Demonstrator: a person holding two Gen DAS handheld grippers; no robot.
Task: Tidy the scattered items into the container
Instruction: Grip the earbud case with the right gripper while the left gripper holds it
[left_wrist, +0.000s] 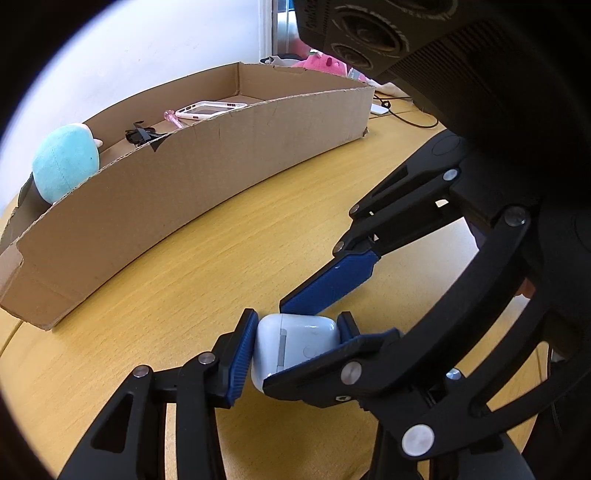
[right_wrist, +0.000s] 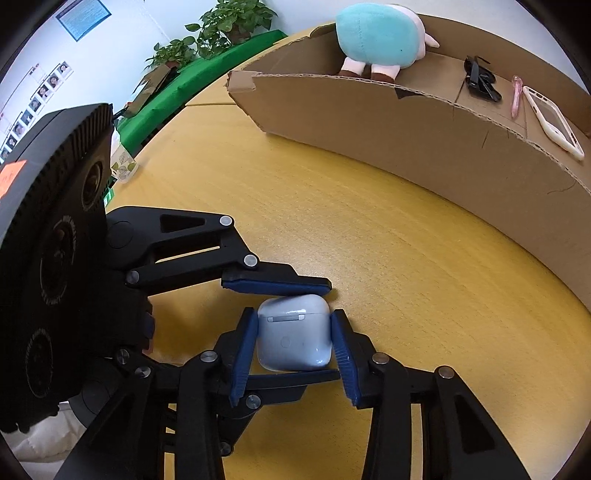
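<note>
your left gripper (left_wrist: 297, 345) has its blue pads pressed flat on two opposite sides of the white earbud case (left_wrist: 295, 343), so it is clamped on the case. your right gripper (right_wrist: 294, 341) has both pads against the case's (right_wrist: 293, 338) other two sides, closed on it as well; the two sets of fingers cross at right angles, boxing the case in on four sides. from the right wrist view the left gripper's (right_wrist: 284, 332) fingers lie across the near and far faces of the case, while the right's own pads take its left and right faces. the case sits low over the wooden table (left_wrist: 184, 288), hinge strip facing the cameras, lid end pointing far; whether it rests on the wood or is just lifted you cannot tell. the relation that matters: the cardboard box (left_wrist: 207, 173) lies far of both jaws, well apart from the case, its long wall running left to right across the scene. neither hand looks clearly nearer to it. judged from here, one grip is redundant; one hand likely has to let go before the case can travel over that near wall. inside the box already: teal plush toy (right_wrist: 376, 35) at the left end, black clip (right_wrist: 480, 79), pink pen (right_wrist: 516, 96) and white phone case (right_wrist: 552, 122) further right.
</note>
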